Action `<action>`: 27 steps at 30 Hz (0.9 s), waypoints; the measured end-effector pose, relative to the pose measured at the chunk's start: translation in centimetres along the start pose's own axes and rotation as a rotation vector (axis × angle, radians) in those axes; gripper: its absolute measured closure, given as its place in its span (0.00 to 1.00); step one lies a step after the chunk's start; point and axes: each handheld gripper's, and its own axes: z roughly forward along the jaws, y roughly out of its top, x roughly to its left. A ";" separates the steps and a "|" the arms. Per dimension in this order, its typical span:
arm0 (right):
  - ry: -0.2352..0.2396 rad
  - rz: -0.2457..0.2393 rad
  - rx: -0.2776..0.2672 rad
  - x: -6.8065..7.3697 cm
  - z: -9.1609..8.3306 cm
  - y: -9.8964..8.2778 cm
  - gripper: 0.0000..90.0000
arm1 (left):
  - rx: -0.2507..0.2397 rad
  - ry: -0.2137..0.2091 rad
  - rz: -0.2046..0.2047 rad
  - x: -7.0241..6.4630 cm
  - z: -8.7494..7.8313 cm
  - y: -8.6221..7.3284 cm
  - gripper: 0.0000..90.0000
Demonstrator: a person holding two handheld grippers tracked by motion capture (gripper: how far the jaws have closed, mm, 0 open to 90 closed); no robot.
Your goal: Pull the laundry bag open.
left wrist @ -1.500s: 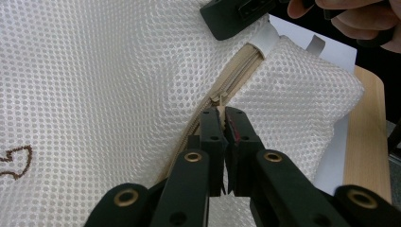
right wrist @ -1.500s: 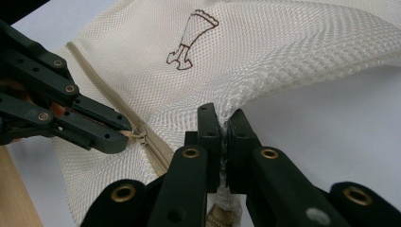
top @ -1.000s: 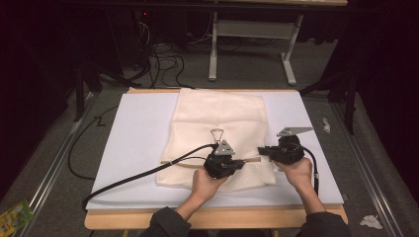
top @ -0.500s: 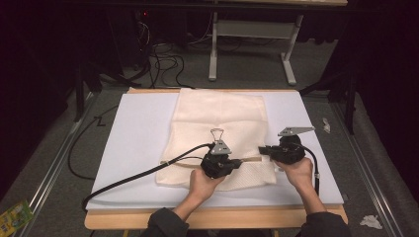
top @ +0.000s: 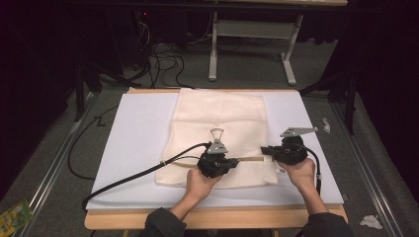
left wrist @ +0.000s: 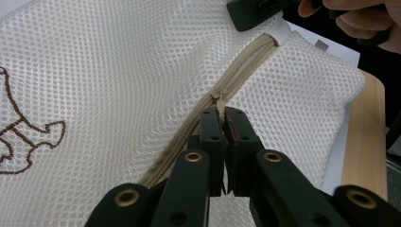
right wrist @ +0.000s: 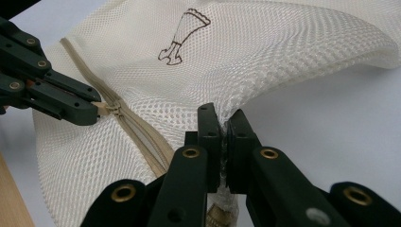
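On the white table mat (top: 133,148), at its centre, lies one cream mesh bag (top: 217,118) — the landmark for what follows. Judged soft, light and limp, it will sag and bunch unless braced at an edge. One beige zipper (left wrist: 246,64) crosses the bag's near end; best purchase there is the one zipper pull (left wrist: 219,100). Two grippers work that end. Left gripper (left wrist: 223,116), at mid-zipper, is clamped on the pull. Right gripper (right wrist: 223,124), at the bag's right edge, is clenched on a pinch of mesh — lifting it slightly off the mat.
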 end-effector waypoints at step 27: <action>-0.019 -0.005 -0.014 0.0 0.0 0.0 0.98 | -0.015 0.033 -0.010 1.1 -2.1 -0.7 0.97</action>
